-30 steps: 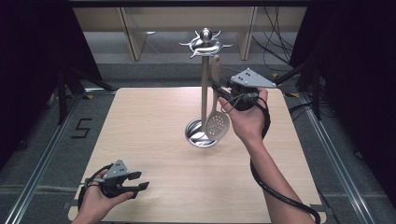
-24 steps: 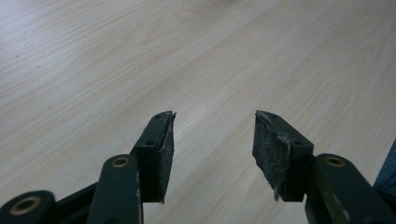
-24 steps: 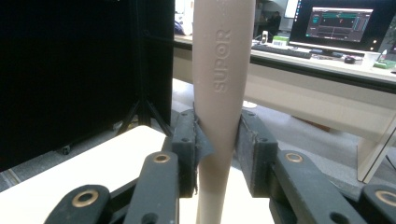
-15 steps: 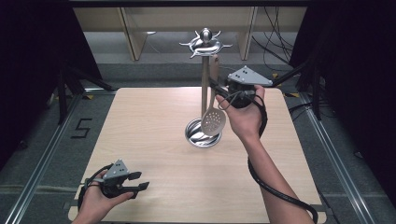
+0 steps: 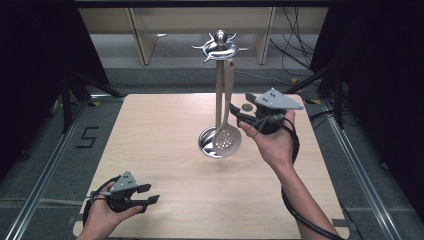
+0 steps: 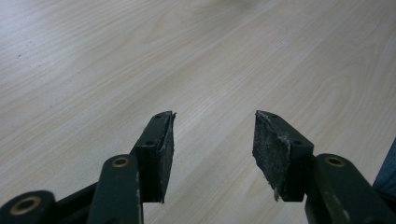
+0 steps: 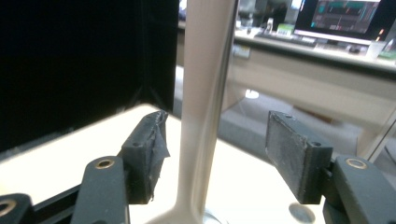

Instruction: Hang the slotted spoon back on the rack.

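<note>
The pale wood-grain table (image 5: pixel 150 145) is bare apart from a polished steel utensil stand (image 5: pixel 218 90): a round base, a slim upright pole and a crown of curved hooks at the top. It is made so tools dangle free, and that is how the slotted spoon (image 5: pixel 227 125) hangs from one of those hooks, its long flat handle running down beside the pole and its round perforated bowl hovering just over the base.

The right gripper (image 5: pixel 239 114) is held level at mid-handle, jaws spread to either side of the shiny stem; in the right gripper view the handle (image 7: pixel 205 107) stands between the pads (image 7: pixel 156 149) without either touching it, so I'd judge the hand is placed either to take hold or let go.

The left gripper (image 5: pixel 145 195) rests low at the table's near edge, well apart, its rough black jaws spread on nothing, apparently just waiting.
</note>
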A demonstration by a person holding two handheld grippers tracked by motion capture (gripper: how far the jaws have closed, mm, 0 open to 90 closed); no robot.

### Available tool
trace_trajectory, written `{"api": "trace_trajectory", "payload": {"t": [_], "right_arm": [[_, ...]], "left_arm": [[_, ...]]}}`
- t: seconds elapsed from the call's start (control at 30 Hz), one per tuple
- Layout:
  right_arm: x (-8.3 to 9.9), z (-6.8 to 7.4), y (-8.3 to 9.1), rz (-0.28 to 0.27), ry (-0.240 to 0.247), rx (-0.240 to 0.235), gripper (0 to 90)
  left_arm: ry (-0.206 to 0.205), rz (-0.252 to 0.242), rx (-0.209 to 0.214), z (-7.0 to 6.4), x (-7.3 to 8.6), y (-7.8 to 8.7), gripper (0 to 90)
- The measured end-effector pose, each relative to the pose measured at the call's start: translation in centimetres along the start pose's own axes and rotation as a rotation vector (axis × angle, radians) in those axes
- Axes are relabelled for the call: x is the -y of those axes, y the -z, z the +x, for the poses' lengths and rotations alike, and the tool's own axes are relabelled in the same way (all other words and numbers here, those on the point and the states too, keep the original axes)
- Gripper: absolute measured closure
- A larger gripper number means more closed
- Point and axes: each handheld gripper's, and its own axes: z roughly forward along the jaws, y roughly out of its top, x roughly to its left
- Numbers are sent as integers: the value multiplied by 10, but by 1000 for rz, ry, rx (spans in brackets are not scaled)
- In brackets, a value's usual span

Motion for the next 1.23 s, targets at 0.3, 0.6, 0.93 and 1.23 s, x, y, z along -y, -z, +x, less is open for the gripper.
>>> {"api": "trace_trajectory", "payload": {"t": [0.3,0.6,0.93,1.23], "right_arm": [[71,-7,34,203,-3,-57,400],[119,-12,51,325,-39,-71,400],[161,-15,68,371,-106,-69,409],[169,-26,72,345,-140,-50,474]], "left_arm": [[-2,-5,-2,-1,0,-2,474],[-6,8,-1,0,0,-3,472],[18,-9,5,3,1,-4,468],[25,-19,12,3,1,-4,463]]}}
